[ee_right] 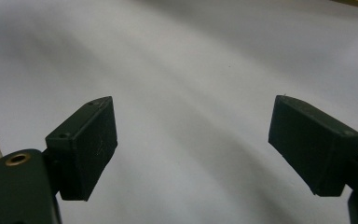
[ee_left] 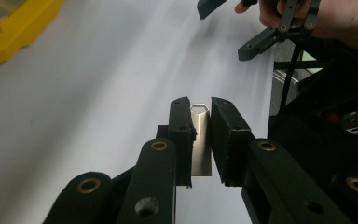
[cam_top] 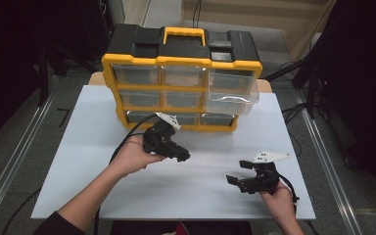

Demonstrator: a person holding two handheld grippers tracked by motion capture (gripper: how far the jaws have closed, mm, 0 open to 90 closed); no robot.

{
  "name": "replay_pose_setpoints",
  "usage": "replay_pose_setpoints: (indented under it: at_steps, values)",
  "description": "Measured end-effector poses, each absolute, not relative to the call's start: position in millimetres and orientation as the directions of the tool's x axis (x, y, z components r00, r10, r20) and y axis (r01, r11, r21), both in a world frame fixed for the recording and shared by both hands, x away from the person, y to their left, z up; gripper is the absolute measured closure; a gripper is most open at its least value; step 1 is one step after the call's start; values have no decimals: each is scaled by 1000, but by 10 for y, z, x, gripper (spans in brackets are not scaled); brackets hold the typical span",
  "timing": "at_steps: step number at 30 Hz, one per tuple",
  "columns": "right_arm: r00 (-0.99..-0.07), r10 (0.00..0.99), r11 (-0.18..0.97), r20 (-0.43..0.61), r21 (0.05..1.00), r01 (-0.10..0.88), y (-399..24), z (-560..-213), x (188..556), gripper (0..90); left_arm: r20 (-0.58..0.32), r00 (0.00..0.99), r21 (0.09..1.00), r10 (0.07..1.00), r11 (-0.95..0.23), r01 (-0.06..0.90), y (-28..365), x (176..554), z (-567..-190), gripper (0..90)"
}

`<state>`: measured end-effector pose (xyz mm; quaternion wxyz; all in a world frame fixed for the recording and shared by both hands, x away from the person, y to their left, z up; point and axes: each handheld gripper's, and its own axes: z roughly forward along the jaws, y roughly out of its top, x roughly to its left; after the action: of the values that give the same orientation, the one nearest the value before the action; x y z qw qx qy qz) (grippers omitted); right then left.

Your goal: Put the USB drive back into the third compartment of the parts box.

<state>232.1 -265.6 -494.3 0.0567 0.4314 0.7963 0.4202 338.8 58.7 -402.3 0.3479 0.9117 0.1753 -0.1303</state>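
Note:
My left gripper [cam_top: 183, 156] hovers over the middle of the white table [cam_top: 78, 161], pointing right and down. In the left gripper view its jaws [ee_left: 199, 105] are shut on a small flat silvery metal piece [ee_left: 200, 140] with a pointed tip that stands upright between the pads. My right gripper [cam_top: 237, 172] rests near the table's front right, pointing left. It stands open [ee_right: 193, 126] with bare table between its jaws. The left gripper view also catches it farther off [ee_left: 233, 25].
A yellow and black drawer organiser [cam_top: 181, 54] stands at the back of the table. Its clear upper right drawer [cam_top: 232, 95] is pulled out. The organiser's yellow corner [ee_left: 9, 28] appears in the left gripper view. Dark floor and rails flank the table.

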Motion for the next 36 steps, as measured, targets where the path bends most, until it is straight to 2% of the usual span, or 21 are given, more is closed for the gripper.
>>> replay_pose_setpoints:
  at_steps: [36]
  values:
    - [-617,733,265,285,716,646,-2664,-4945,2321,137,-336,931,591,140,-738,324,308,3409,-3460,801]
